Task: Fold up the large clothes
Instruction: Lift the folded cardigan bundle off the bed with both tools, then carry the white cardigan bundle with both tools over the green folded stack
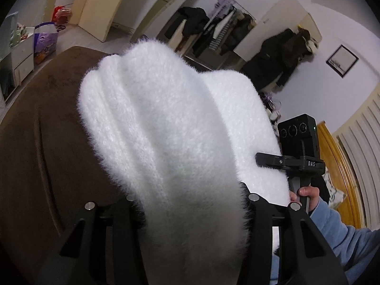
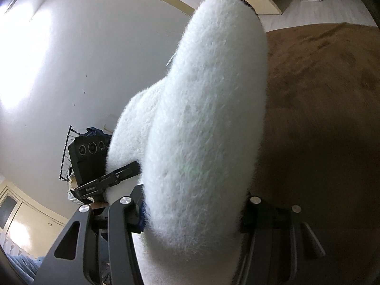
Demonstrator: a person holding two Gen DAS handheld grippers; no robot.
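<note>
A fluffy white sweater (image 1: 166,123) fills the middle of both wrist views, hanging lifted above a brown bed cover (image 1: 42,142). My left gripper (image 1: 190,213) is shut on the sweater; the fabric hides its fingertips. My right gripper (image 2: 194,204) is shut on another part of the same sweater (image 2: 204,109); its fingertips are hidden too. The right gripper also shows in the left wrist view (image 1: 296,161), held by a hand in a blue sleeve. The left gripper shows in the right wrist view (image 2: 104,178).
The brown cover (image 2: 320,118) spreads below and right. A clothes rack with dark coats (image 1: 228,30) stands by the far wall. A white drawer unit (image 1: 21,57) and a purple bag (image 1: 45,40) sit at left. A wire rack (image 2: 67,152) stands by the white wall.
</note>
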